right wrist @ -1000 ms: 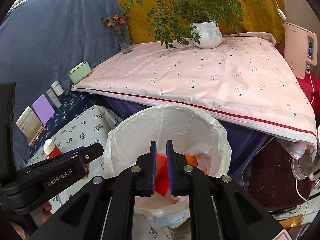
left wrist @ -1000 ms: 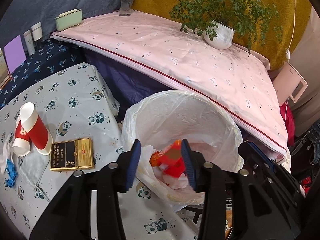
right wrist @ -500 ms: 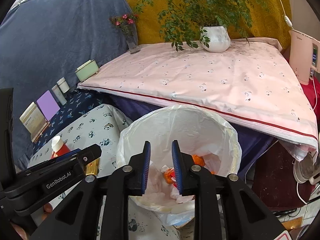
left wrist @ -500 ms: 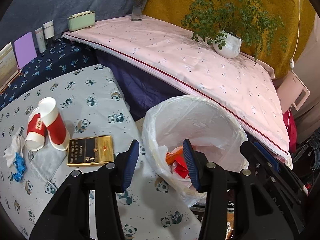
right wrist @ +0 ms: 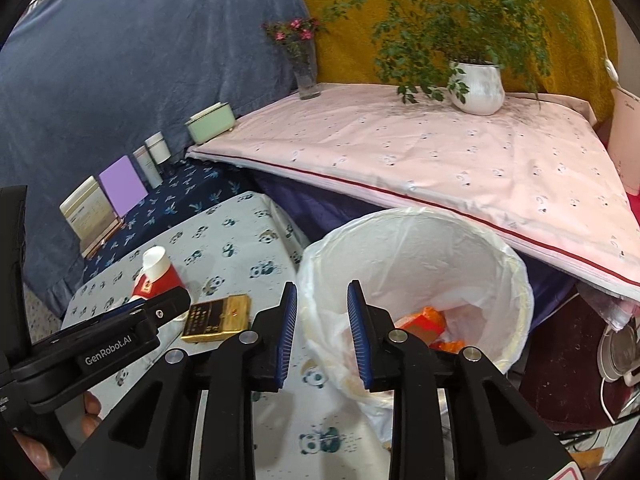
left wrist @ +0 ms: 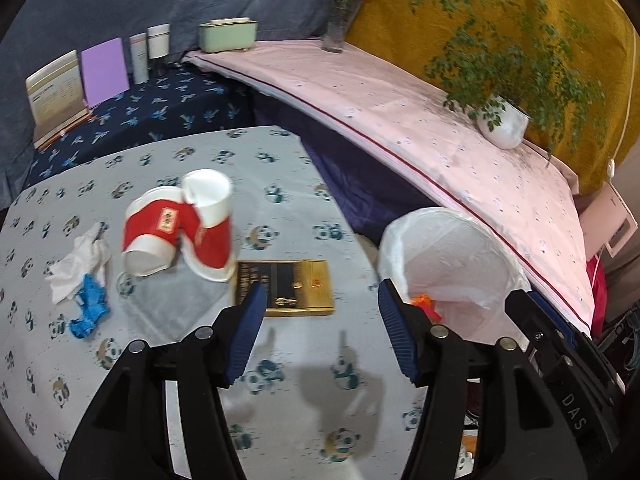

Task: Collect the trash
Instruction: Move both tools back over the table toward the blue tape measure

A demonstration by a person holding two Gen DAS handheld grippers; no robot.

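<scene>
On the far left of the table with the grey panda-print cloth (left wrist: 280, 392) lies a crumpled white tissue (left wrist: 80, 264), and a small piece of blue plastic (left wrist: 90, 312) touches its lower edge. Just beside them, to the right, two red-and-white paper cups (left wrist: 180, 224) lie on their sides, one leaning against the other. Next to the cups a flat black-and-gold cigarette box (left wrist: 286, 288) rests on the cloth.

The left gripper (left wrist: 320, 334) hangs over the table near this box. Its blue-padded jaws have just been opening; they now stand wide apart and nothing is between them, only the cloth below.

Further right, at the table's edge, stands the round trash bin lined with a white plastic bag (right wrist: 516, 264). At its bottom lie orange and red scraps of packaging (right wrist: 424, 320), already collected. The right gripper (right wrist: 322, 336) is over the near rim of the bin, where the table and the bag meet. Its jaws are released, parted by a narrow gap after opening a moment ago, and they grasp nothing. In the right wrist view the body of the left gripper shows at the lower left, with fingers of the person (right wrist: 90, 408) under it.

Behind the bin a pink sheet with small prints (right wrist: 440, 160) covers a higher surface, and a white pot with a green plant (right wrist: 478, 88) stands on it.
</scene>
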